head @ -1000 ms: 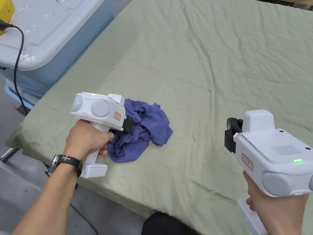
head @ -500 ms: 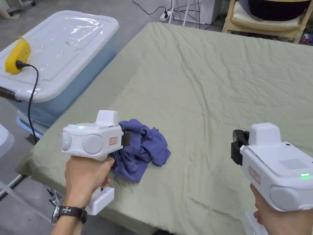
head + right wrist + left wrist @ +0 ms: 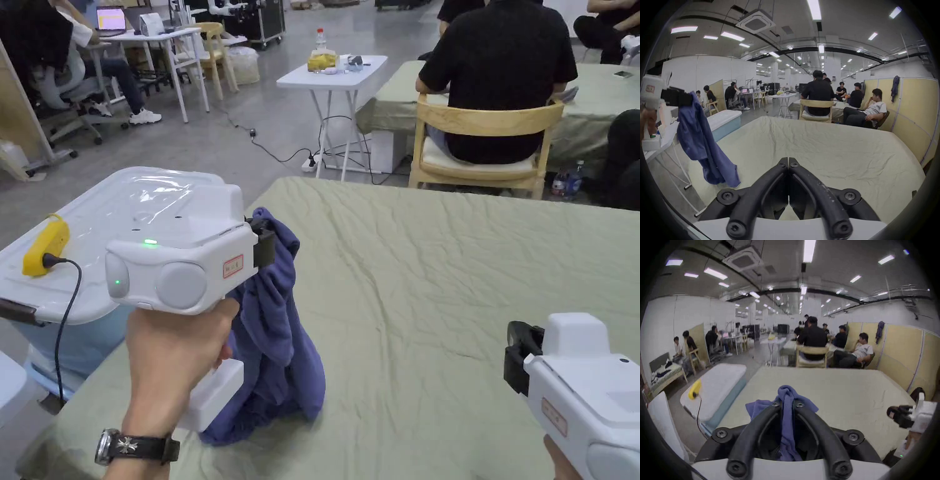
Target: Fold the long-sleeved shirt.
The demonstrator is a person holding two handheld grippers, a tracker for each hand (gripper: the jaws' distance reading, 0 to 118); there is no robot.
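Shirt [image 3: 275, 337] pinched in left gripper [image 3: 786, 404] jaws, hanging over table [image 3: 437, 300]; right gripper [image 3: 788, 160] jaws pressed together, empty.

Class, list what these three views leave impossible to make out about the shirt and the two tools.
- Blue shirt: hangs bunched from the left tool; sleeves, collar and front cannot be told apart in any view.
- Its near lower part: hidden behind the hand in the head view.
- Right tool: body cut off by the head view's bottom-right corner; blurred and small in the left gripper view.
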